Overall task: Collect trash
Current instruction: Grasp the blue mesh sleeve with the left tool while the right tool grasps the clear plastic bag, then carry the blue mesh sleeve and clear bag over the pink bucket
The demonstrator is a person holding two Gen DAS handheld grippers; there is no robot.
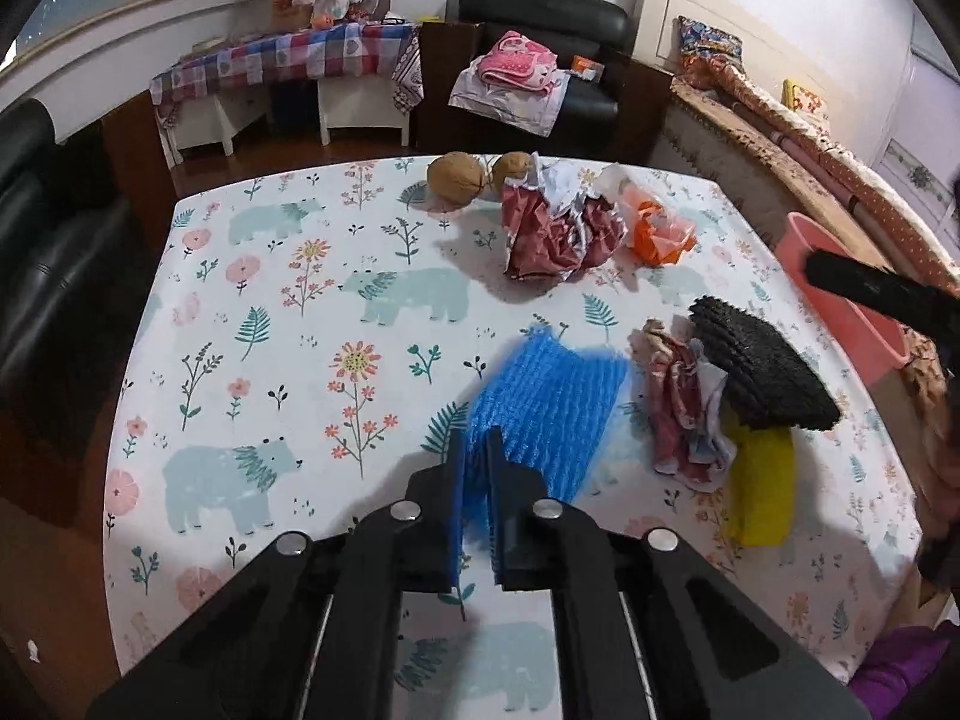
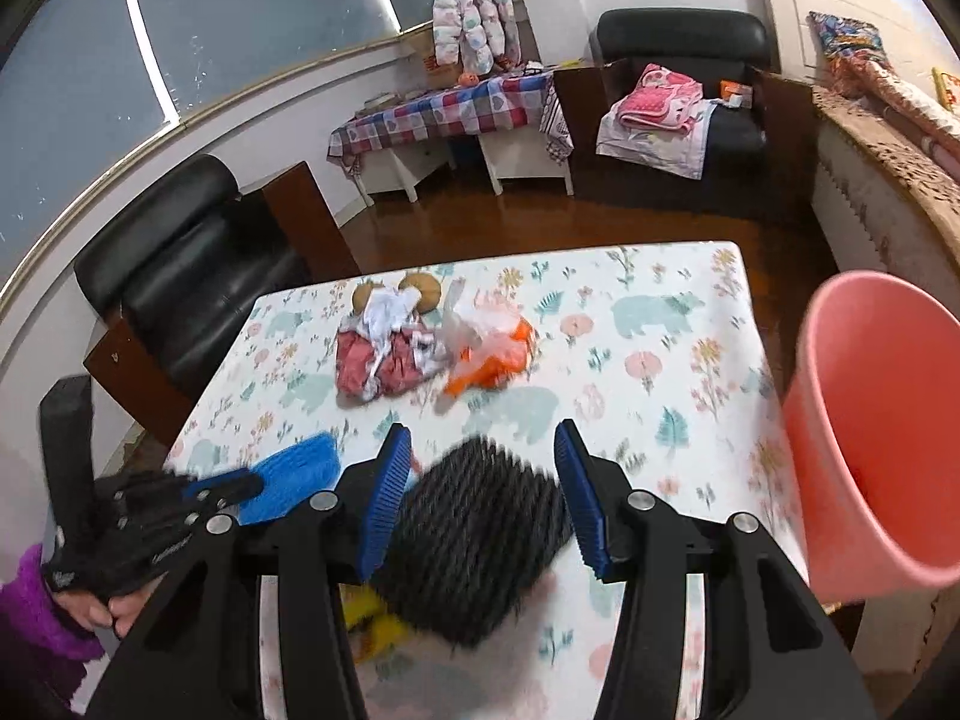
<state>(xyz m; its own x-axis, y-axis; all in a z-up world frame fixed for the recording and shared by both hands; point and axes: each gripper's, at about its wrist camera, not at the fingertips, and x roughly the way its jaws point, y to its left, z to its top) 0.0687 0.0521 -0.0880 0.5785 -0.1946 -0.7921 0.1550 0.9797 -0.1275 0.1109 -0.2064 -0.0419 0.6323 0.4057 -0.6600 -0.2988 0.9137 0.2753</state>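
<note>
A: Where is the left tool (image 1: pixel 477 450) right now?

B: Tilted down over the near part of the surface (image 1: pixel 270 360), its two fingers drawn together and clenched on the near edge of the blue foam net (image 1: pixel 552 402). The net lies flat on the bear-and-flower cloth ahead of it. In the right wrist view a hand (image 2: pixel 99 606) in a purple sleeve (image 2: pixel 36 612) grips that tool from the lower left.

A: And the right tool (image 2: pixel 483 456)?

B: It also slopes downward. Its blue-padded fingers stand apart with the black foam net (image 2: pixel 474 540) between them; the picture is blurred, so I cannot tell whether the pads press on it. Beneath the black net a yellow piece (image 1: pixel 759 486) shows.

A: Other trash?

B: A small crumpled reddish wrapper (image 1: pixel 684 414) just left of the black net, a bigger crumpled red-and-white paper (image 1: pixel 558 234) farther back, an orange plastic bag (image 1: pixel 660 228) beside it, and two brown round husks (image 1: pixel 459 175) at the far edge.

A: The bin?

B: A pink bucket (image 2: pixel 870 438) stands off the surface's right side.
</note>
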